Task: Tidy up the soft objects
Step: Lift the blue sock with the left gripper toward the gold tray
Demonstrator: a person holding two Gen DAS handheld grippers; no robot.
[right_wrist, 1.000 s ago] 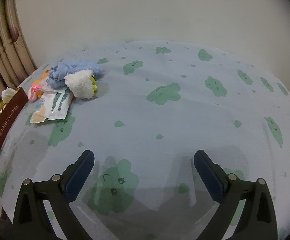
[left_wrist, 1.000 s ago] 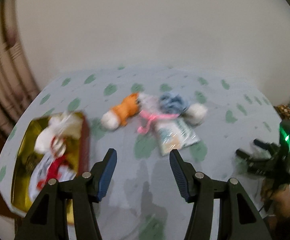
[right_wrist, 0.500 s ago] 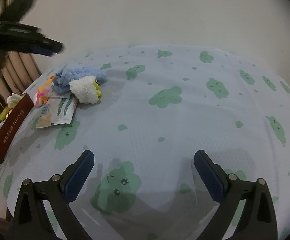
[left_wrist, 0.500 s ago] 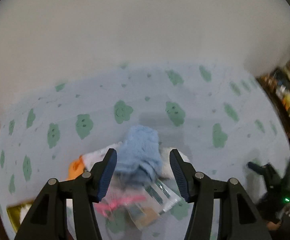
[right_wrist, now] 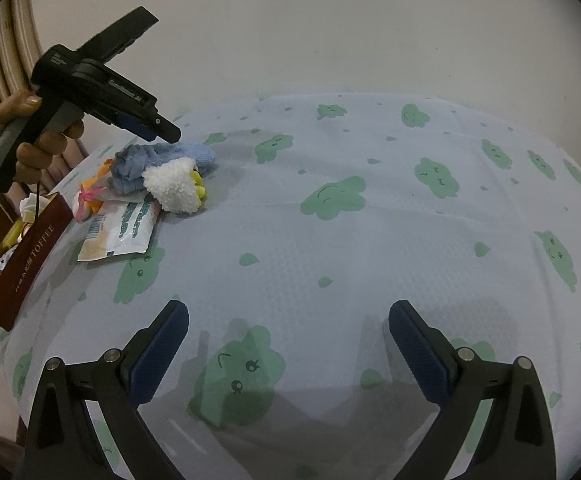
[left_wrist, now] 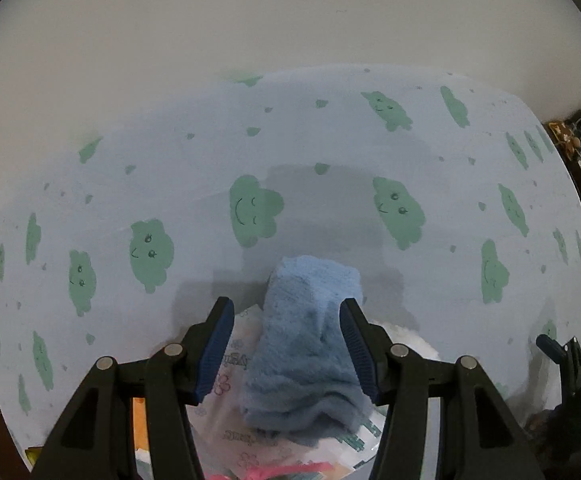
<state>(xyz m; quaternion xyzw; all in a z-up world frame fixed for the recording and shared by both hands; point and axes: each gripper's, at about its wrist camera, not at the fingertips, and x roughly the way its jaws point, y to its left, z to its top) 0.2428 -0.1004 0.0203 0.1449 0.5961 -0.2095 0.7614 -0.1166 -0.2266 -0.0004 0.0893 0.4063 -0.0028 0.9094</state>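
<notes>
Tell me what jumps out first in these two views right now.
The blue fluffy cloth dominates the left wrist view, lying between the open fingers of the left gripper on top of plastic packets. From the right wrist view, a small pile of soft things sits at the table's far left, topped by a white plush toy, with the right gripper open over bare cloud-print tablecloth.

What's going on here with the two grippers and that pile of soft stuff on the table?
A person is tidying soft items. The left gripper, jaws open, is poised over the blue fluffy cloth, which sits between its fingers, not yet gripped. The cloth lies in a pile with a white plush toy and a plastic packet. The right gripper hangs open and empty above the tablecloth.
</notes>
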